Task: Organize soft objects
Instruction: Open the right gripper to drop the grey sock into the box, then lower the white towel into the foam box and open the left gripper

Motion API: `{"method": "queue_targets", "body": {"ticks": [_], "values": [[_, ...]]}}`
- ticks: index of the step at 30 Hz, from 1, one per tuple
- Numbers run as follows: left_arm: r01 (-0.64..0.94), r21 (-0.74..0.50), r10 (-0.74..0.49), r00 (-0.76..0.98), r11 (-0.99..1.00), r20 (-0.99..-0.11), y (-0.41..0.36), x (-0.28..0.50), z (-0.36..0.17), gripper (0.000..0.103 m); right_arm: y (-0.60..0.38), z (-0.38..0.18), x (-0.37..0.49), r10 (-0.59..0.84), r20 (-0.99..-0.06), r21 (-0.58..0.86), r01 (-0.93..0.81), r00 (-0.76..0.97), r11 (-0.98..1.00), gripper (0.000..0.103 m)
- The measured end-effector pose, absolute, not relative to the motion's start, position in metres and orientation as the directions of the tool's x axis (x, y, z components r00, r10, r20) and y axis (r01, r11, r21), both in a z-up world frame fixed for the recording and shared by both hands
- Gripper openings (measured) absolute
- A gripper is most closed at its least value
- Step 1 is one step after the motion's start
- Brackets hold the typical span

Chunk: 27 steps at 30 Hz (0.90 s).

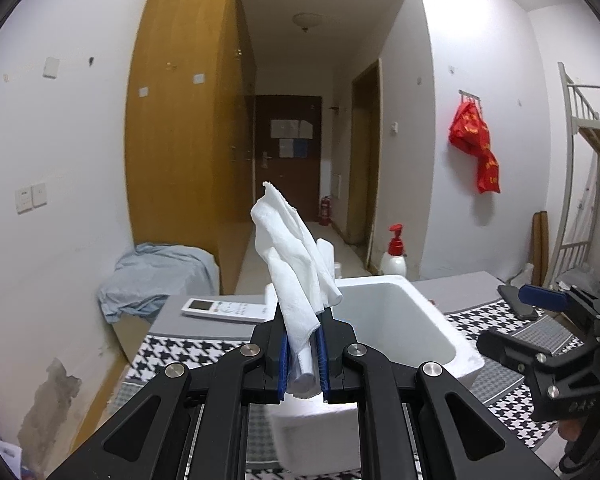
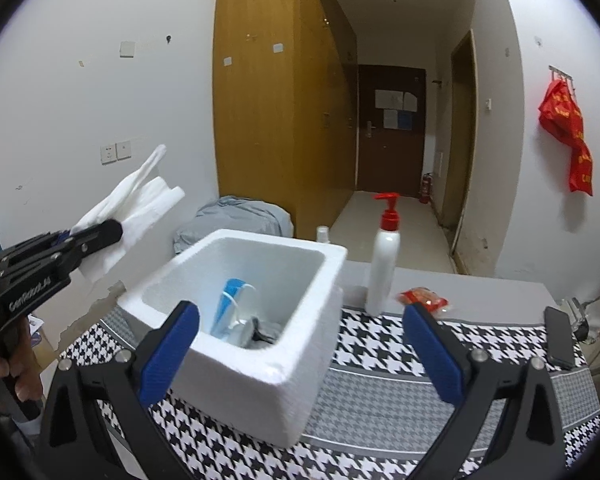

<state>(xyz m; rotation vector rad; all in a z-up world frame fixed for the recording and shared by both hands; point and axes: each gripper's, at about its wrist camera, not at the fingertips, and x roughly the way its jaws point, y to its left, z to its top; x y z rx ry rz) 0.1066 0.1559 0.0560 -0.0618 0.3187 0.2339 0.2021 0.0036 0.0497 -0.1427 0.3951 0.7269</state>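
My left gripper point(image 1: 303, 334) is shut on a crumpled white cloth point(image 1: 296, 264), which stands up out of the blue pads. In the right wrist view that gripper point(image 2: 100, 234) hangs left of a white foam box point(image 2: 292, 344), with the cloth point(image 2: 136, 208) held above the box's left side. Inside the box lie a blue and white face mask point(image 2: 230, 304) and something grey. My right gripper point(image 2: 300, 344) stands wide open in front of the box with nothing between its fingers. The same foam box point(image 1: 428, 320) sits just beyond the cloth in the left wrist view.
A houndstooth cloth point(image 2: 380, 344) covers the table. On it are a white pump bottle with a red top point(image 2: 382, 268), a red packet point(image 2: 424, 300), a dark phone point(image 2: 560, 336) and a white remote point(image 1: 224, 309). A blue-grey bundle point(image 1: 156, 276) lies behind the table.
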Motion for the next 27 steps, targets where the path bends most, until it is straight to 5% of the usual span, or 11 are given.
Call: {"method": "queue_targets", "body": {"ticks": [22, 24, 27], "values": [[-0.18, -0.008, 0.163, 0.908, 0.984, -0.386, 0.134, 0.158, 0.041, 0.015, -0.041, 0.033, 0.186, 0.542, -0.41, -0.044, -0.61, 0.734, 0.792, 0.103], [-0.187, -0.011, 0.167, 0.905, 0.982, -0.392, 0.135, 0.162, 0.039, 0.028, -0.043, 0.032, 0.185, 0.538, -0.413, -0.042, -0.606, 0.735, 0.794, 0.103], [-0.216, -0.021, 0.192, 0.906, 0.976, -0.376, 0.136, 0.161, 0.04, 0.076, -0.046, 0.031, 0.183, 0.517, -0.417, -0.055, -0.588, 0.748, 0.807, 0.103]]}}
